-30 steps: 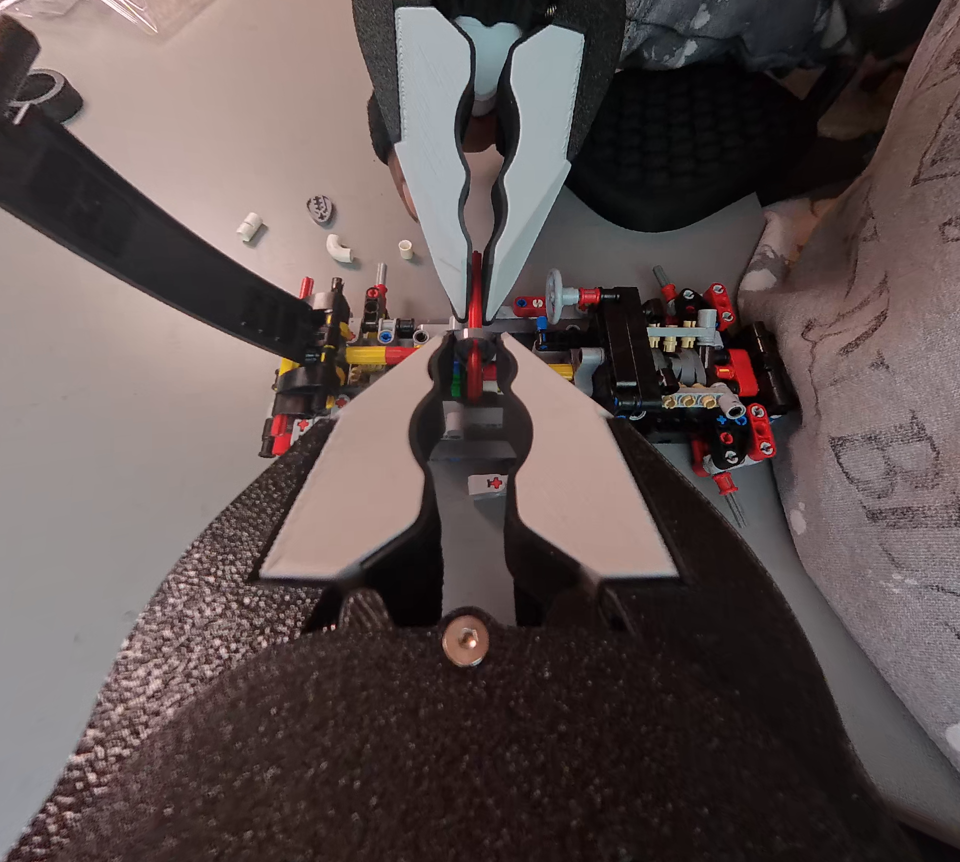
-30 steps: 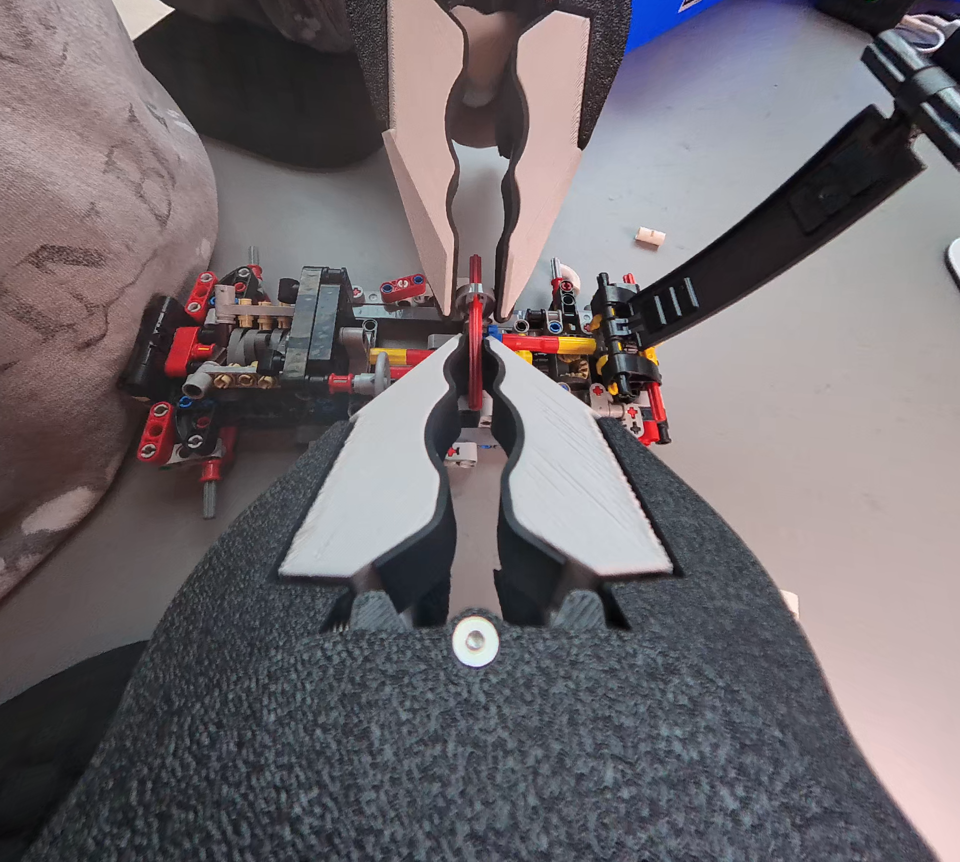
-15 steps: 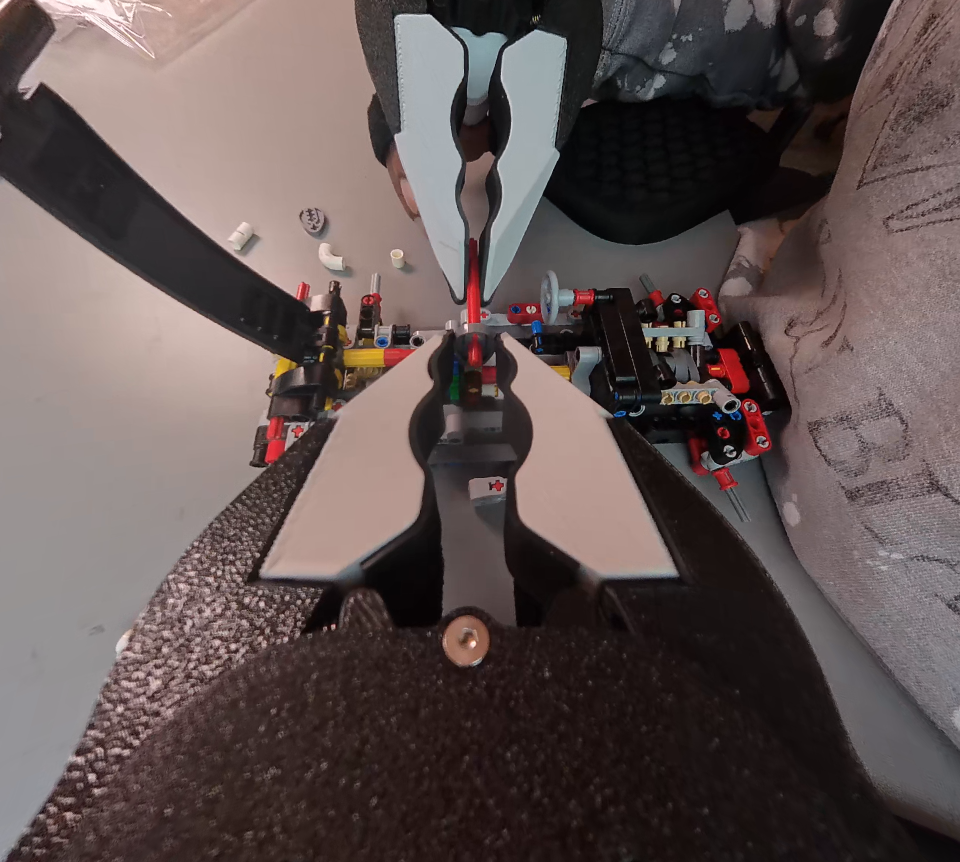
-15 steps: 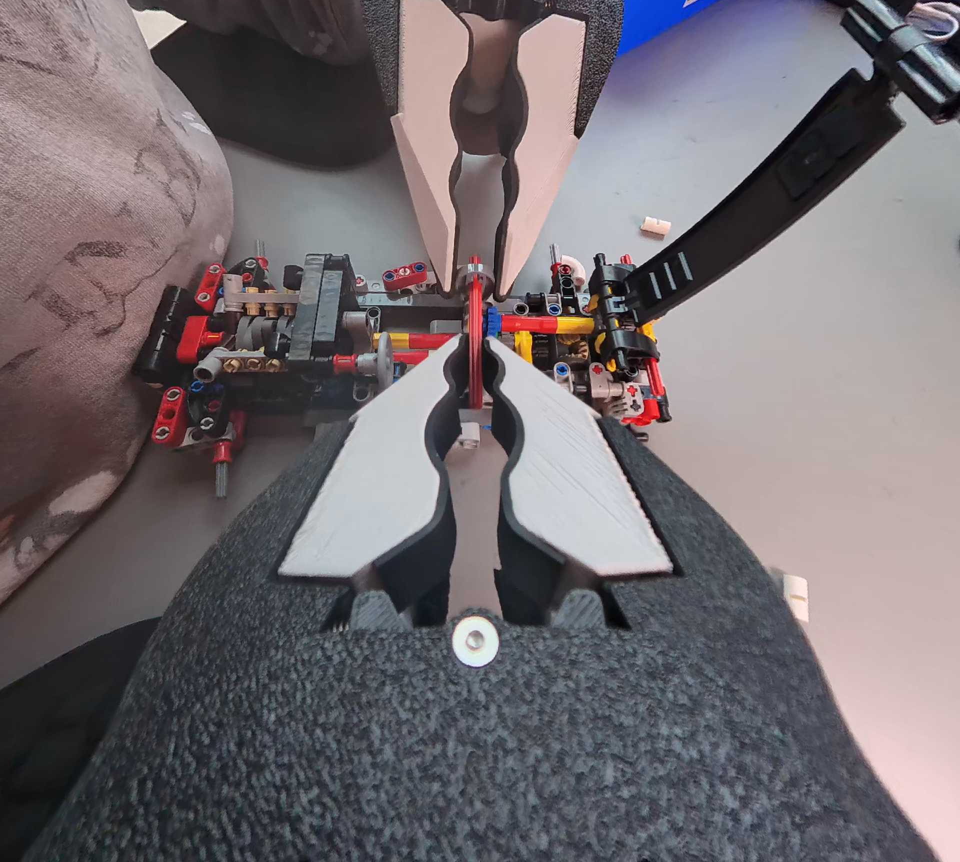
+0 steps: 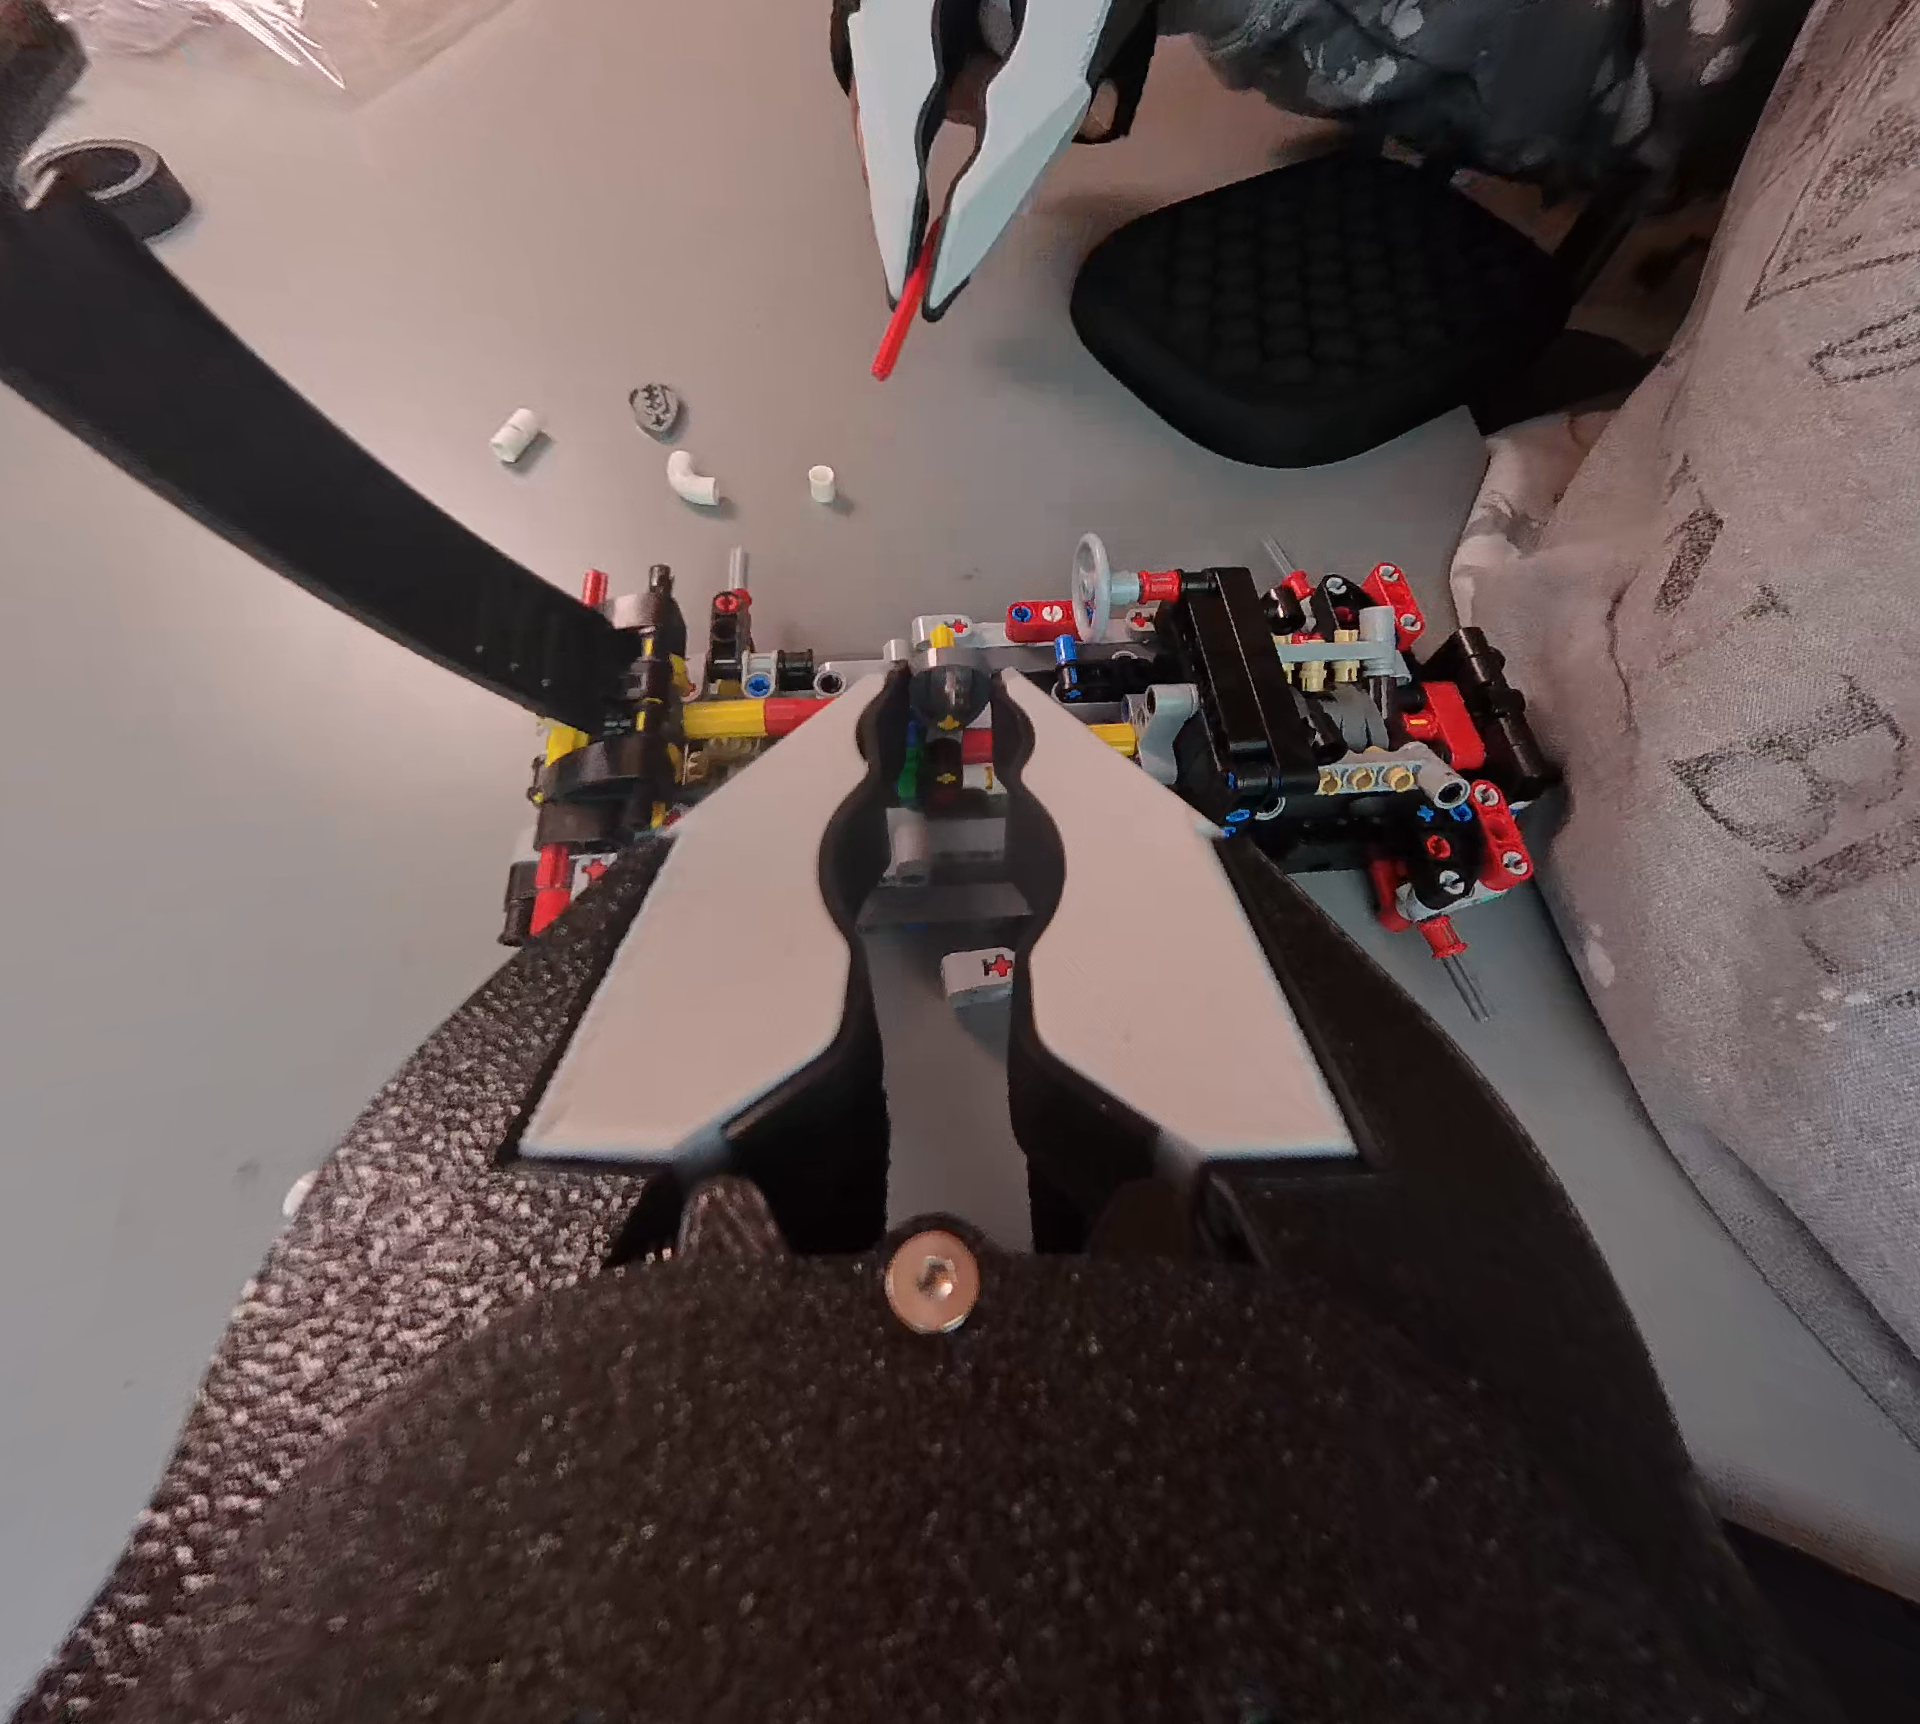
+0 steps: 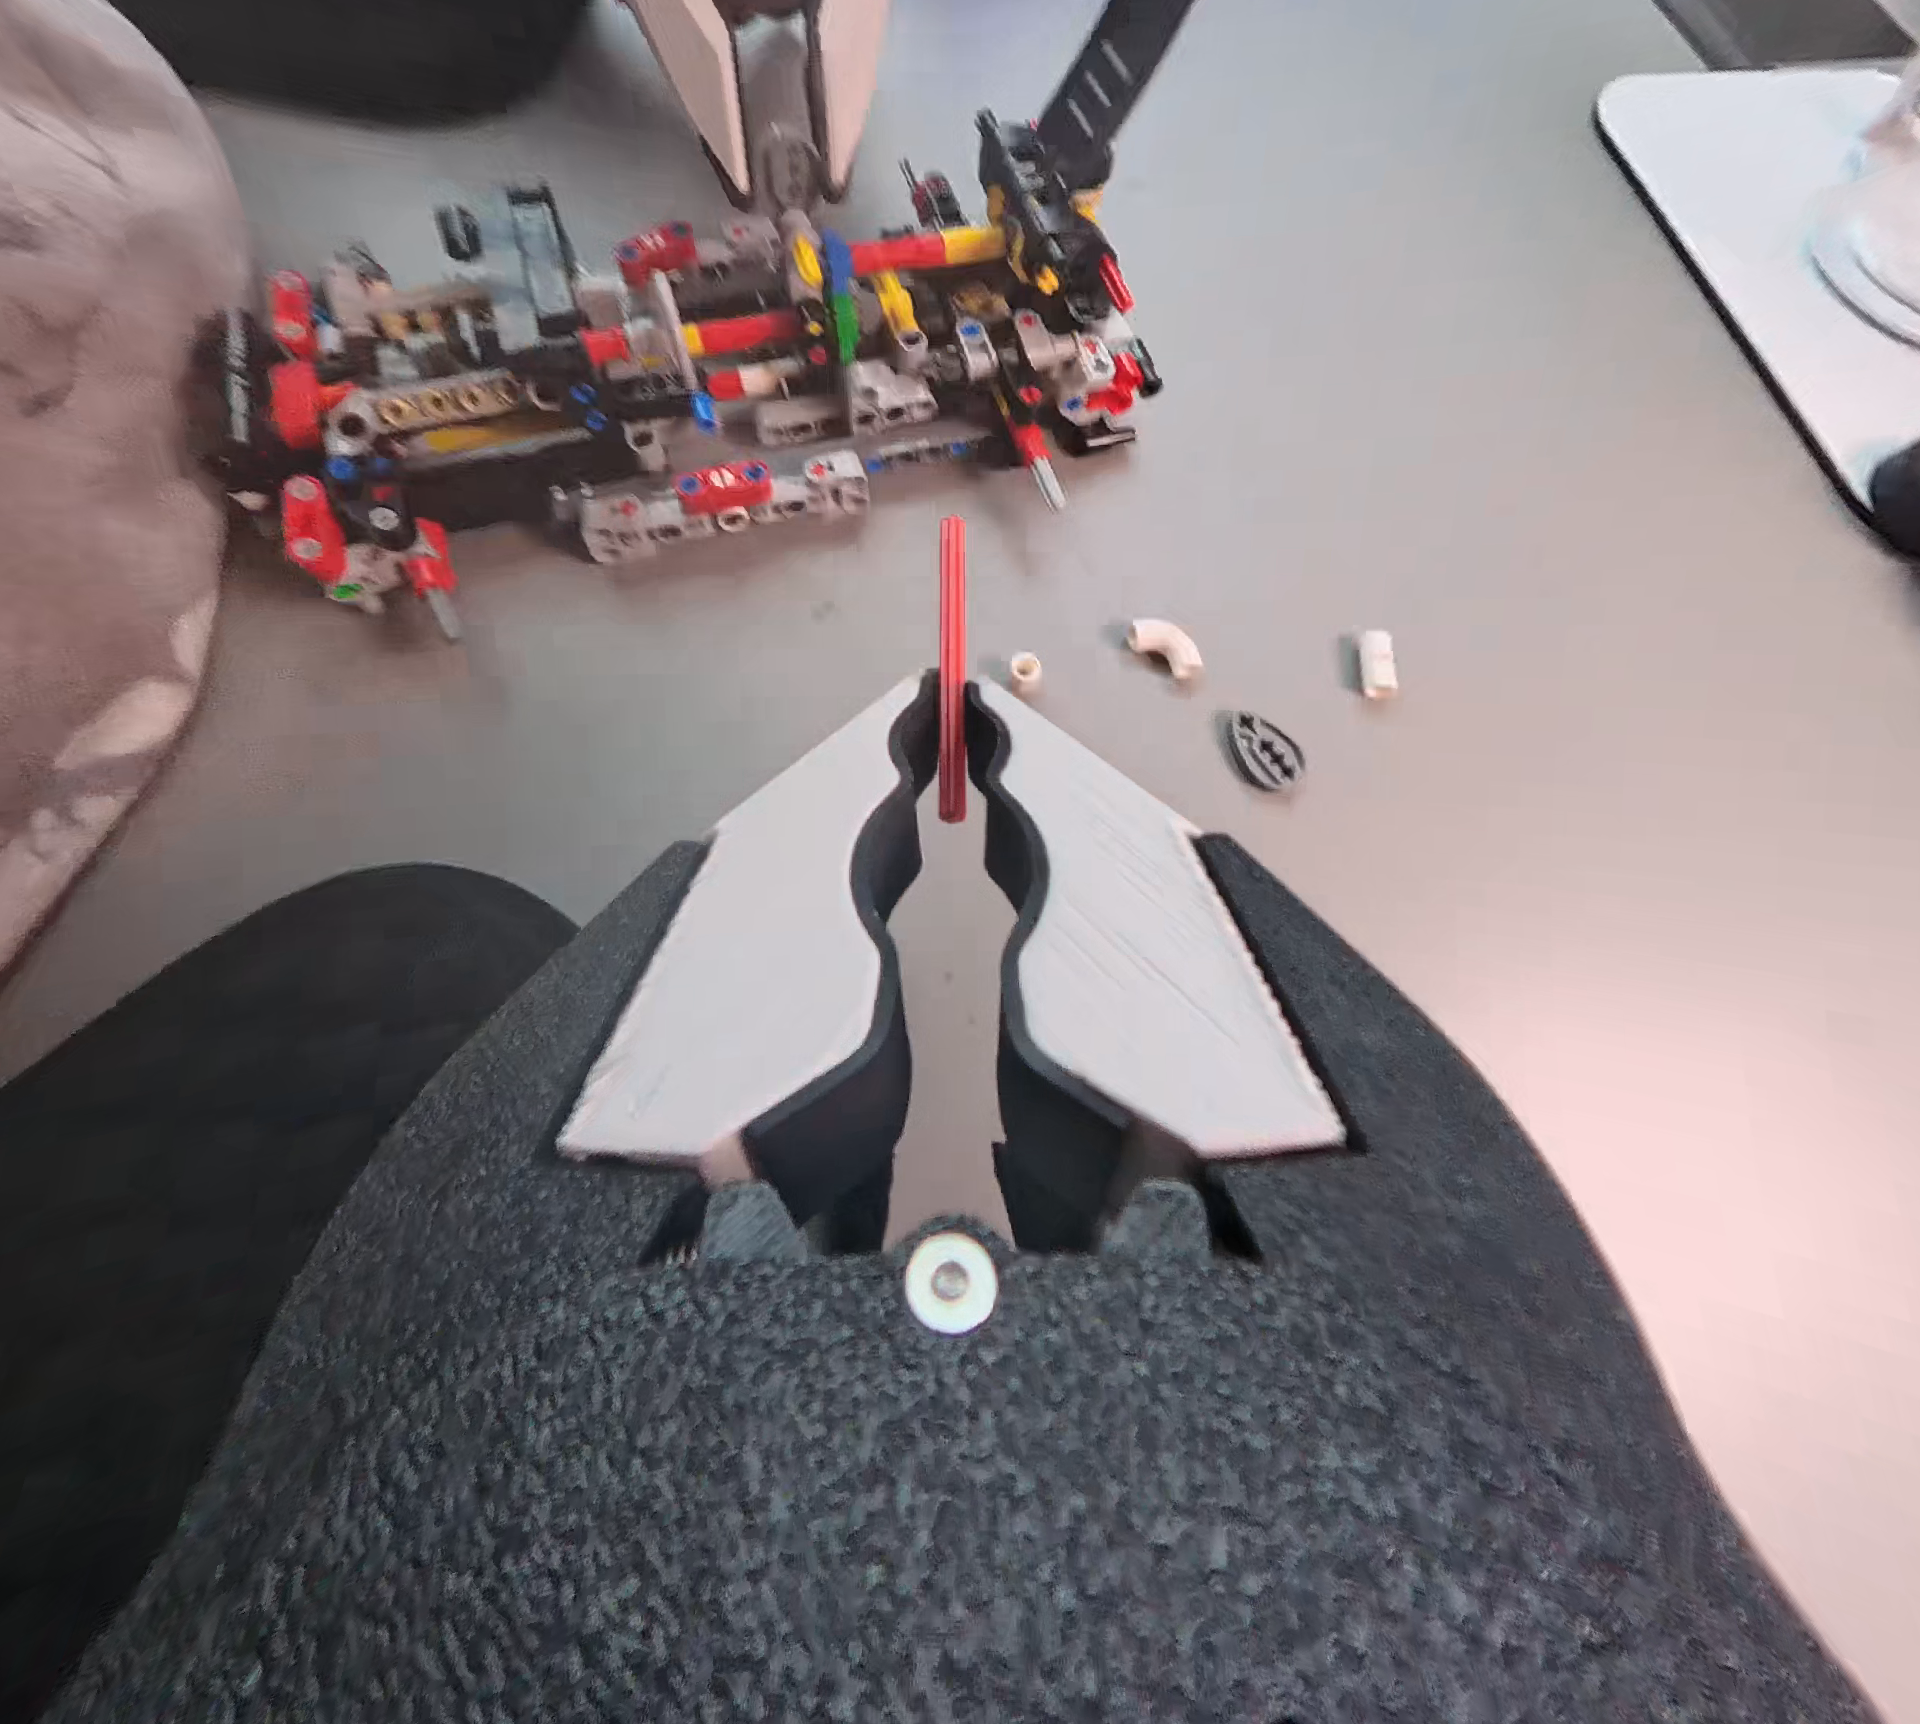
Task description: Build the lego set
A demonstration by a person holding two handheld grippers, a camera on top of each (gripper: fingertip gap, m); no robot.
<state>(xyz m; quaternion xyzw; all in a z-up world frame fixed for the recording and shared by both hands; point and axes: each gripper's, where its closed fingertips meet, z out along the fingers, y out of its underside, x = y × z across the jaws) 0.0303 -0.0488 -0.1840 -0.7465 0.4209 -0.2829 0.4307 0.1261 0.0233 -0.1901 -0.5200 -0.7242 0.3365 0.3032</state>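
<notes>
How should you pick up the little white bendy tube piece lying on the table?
Judging by its pose, grip the small white curved elbow-shaped plastic tube from straight above, pinching one straight end across its width. It lies flat on the grey table, apart from its neighbours. The rounded bend would probably slip between the fingers.

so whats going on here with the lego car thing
A person is building a lego chassis on a grey table, with a hand-held gripper in each hand. The right hand-held gripper pinches a thin red axle, lifted clear of the model. The left hand-held gripper sits at the chassis middle, seemingly steadying it.
</notes>
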